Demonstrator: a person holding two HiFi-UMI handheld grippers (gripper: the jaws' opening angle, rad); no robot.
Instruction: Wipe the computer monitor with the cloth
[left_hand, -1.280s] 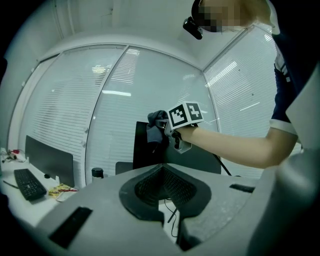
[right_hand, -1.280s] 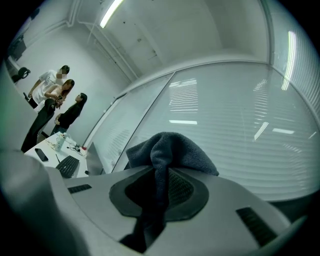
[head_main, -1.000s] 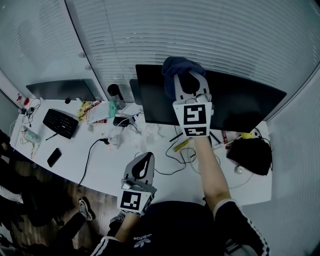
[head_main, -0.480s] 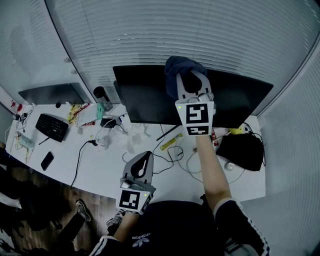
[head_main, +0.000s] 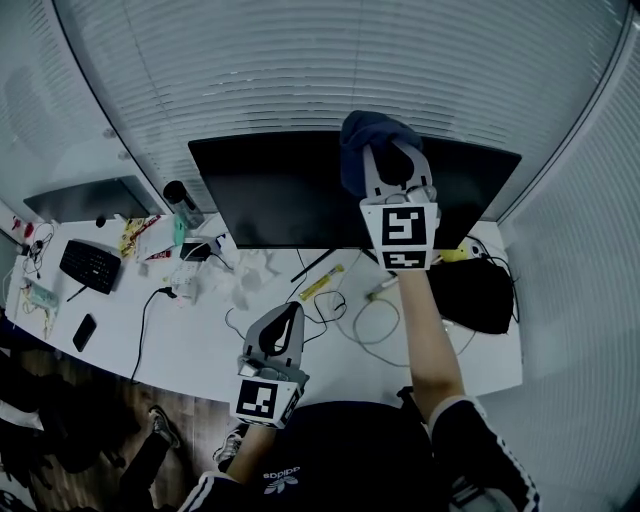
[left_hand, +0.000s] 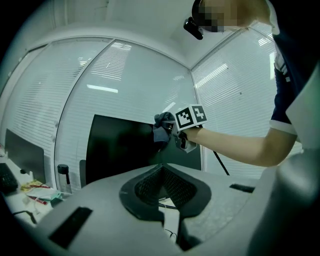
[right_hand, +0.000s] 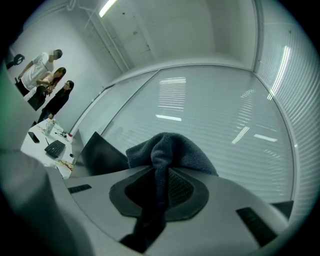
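While clamped fully closed on the bunched dark cloth (head_main: 362, 138) with the right tool (head_main: 386, 158), pressing it against the monitor (head_main: 270, 190) near its top edge. Holding the left tool (head_main: 288, 316) low over the surface (head_main: 195, 345), well short of the monitor, with jaws together on nothing.

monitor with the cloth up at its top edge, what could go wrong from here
1. The right gripper holds the cloth at the monitor's top edge; pushing that high could rock or tip the screen backward.
2. The cloth is bunched between the jaws, so a hard jaw tip might touch and scratch the panel.
3. Loose cables and a bottle sit near the base; a shifted monitor could drag or knock them.
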